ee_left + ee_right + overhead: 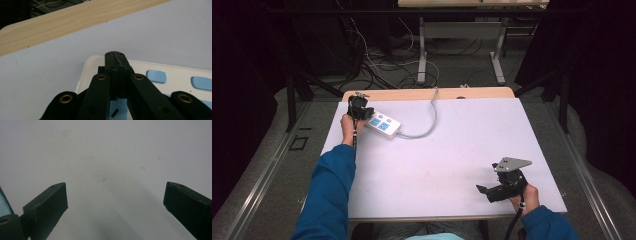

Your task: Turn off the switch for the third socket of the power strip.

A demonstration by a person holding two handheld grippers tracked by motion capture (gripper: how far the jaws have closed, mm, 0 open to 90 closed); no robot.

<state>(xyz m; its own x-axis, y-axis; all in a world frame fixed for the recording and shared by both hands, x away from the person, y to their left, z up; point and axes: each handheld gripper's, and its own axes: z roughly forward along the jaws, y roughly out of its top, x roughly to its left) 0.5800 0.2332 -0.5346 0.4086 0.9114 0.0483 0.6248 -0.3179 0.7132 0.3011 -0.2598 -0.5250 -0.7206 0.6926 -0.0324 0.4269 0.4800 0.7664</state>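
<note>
Two pressed-together fingers of the left gripper (115, 53) sit over the white power strip (383, 124) at the tabletop's (452, 150) far left corner, so press straight down on one blue switch (156, 76), while the right gripper (492, 192), fingers spread, idles well apart.

A: From the high view the counter (452, 145) is evenly lit from above, bright against black surroundings at nine and three o'clock.

B: Soft overall, though. Any shadows?

A: A faint one, lying under the right tool (486, 192) toward six o'clock in its own view. In the left gripper view, the shut left tool (115, 56) is sharp at the tip and blurred near the lens.
</note>
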